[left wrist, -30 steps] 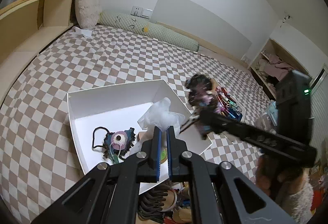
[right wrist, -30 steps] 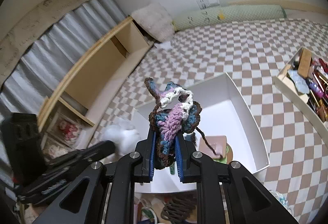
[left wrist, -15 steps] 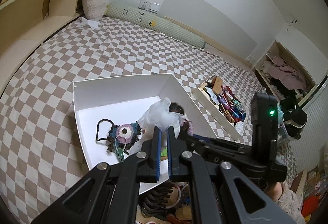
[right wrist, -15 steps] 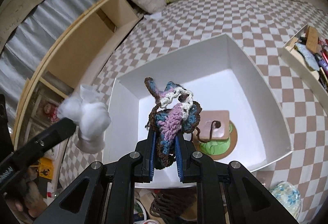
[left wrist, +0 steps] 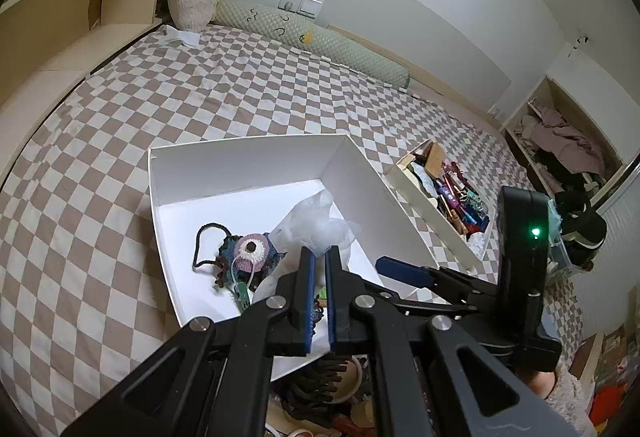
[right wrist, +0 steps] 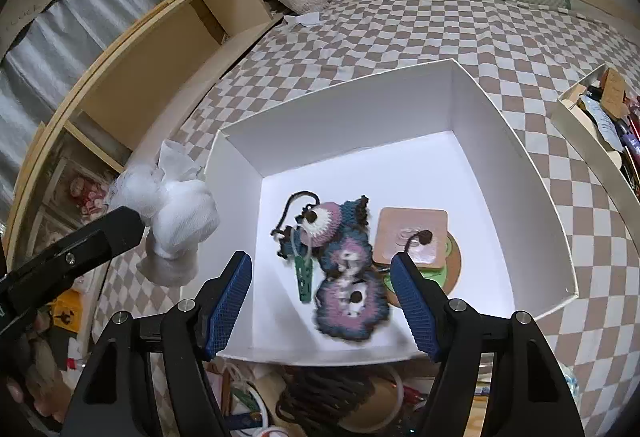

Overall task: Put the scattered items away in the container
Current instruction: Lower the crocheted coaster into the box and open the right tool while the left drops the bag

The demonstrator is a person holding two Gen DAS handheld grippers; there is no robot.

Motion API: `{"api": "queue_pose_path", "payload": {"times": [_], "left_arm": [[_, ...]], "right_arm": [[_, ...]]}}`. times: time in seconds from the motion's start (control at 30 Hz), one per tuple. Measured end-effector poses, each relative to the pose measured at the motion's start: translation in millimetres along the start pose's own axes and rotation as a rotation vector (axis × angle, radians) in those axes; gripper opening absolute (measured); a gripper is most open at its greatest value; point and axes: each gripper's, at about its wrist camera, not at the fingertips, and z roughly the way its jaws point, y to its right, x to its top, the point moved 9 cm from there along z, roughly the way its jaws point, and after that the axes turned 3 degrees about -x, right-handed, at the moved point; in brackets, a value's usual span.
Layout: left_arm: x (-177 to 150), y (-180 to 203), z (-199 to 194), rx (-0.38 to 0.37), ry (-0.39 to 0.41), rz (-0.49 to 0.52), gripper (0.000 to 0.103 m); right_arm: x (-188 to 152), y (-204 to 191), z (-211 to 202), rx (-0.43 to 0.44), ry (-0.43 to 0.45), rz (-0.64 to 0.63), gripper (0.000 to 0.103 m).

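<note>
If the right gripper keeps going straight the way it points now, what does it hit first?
Probably the crochet piece lying blurred in the white box, straight ahead of the right gripper between its opening jaws; depth is hard to judge here.

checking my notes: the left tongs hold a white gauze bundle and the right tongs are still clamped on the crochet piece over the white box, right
Not quite. The right wrist view shows the right tongs opening, the crochet piece free between them, blurred above the white box floor. The left tongs do hold the white gauze bundle.
</note>
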Motion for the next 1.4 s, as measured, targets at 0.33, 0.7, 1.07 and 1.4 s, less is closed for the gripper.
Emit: {"api": "queue_pose_path", "payload": {"times": [0.33,0.7,1.07,1.4], "left_arm": [[-12,0,21,0.035,-0.056,0.017,0.006],[-26,-18,43,0.101,-0.12,0.011,0.006],[-45,-44,65,0.199,-0.204,0.01,0.006],[-49,-45,66,0.24,-0.208,0.026,0.065]], "right_arm": [[-18,11,11,-0.034,-0.04,-0.03,0.072],[-28,15,20,-0.037,-0.069,-0.034,0.072],[-33,17,22,-0.042,-0.081,-0.038,0.072],[-31,18,14,-0.054,-0.074,-0.046,0.072]]}}
